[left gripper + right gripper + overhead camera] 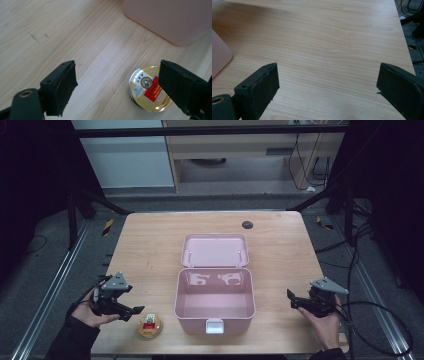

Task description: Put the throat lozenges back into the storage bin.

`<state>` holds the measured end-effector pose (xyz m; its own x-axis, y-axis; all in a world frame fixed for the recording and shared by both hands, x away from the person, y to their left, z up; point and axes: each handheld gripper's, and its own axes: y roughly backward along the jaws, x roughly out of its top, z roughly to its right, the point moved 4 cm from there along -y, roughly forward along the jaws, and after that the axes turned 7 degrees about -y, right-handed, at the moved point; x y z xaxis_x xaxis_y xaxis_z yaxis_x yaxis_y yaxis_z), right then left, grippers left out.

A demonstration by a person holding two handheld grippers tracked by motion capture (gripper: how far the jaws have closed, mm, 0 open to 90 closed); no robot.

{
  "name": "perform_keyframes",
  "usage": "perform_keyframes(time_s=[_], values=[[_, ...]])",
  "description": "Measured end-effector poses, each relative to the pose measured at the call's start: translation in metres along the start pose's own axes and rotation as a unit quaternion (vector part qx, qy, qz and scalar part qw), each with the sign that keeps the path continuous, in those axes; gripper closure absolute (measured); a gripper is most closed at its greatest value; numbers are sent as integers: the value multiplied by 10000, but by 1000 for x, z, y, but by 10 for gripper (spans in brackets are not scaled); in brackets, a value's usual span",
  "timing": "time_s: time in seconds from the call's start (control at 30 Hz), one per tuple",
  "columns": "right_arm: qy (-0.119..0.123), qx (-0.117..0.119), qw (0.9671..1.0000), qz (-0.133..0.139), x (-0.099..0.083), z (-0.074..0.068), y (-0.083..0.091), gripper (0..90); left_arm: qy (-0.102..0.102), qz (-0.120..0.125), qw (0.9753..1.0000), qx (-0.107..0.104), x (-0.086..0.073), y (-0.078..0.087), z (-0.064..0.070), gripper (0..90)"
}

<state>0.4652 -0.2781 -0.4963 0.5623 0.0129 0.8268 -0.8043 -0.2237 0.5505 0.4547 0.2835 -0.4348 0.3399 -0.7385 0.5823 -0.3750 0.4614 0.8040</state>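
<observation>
A pink plastic box (215, 306) stands open mid-table, its lid (215, 250) laid back flat and its inside bare. A small round yellow tin with a red label (151, 325) lies flat near the front edge, left of the box. My left gripper (131, 311) hovers just left of the tin, open; in the left gripper view the tin (147, 88) lies partly behind the right jaw and the box corner (172, 20) is beyond. My right gripper (296, 300) is open to the right of the box, over bare wood, with the box edge (219, 56) at its left.
The wooden table (150, 245) has a dark round grommet (247, 224) at its back edge. Black frame struts and cables run along the floor on both sides. Cabinets stand behind the table.
</observation>
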Motion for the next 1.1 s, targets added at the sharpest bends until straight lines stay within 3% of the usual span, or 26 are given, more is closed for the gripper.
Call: perform_keyframes(time_s=[0.17, 0.37, 0.6, 0.97, 1.1], values=[[123, -34, 9999, 18, -1, 0, -1, 39, -346, -226, 9990, -153, -3, -3, 9, 123], [149, -33, 9999, -20, -2, -1, -2, 39, -523, -388, 9976, -236, -5, -6, 14, 112], [186, -43, 9998, -28, -3, -2, -3, 39, -815, -524, 9943, -447, -5, -11, 24, 104], [255, -25, 9996, -90, -4, -2, -5, 38, -1104, -816, 9886, -614, -9, -27, 37, 88], [258, -22, 9996, -119, -5, -3, -5, 36, -1138, -824, 9879, -663, -10, -31, 40, 78]])
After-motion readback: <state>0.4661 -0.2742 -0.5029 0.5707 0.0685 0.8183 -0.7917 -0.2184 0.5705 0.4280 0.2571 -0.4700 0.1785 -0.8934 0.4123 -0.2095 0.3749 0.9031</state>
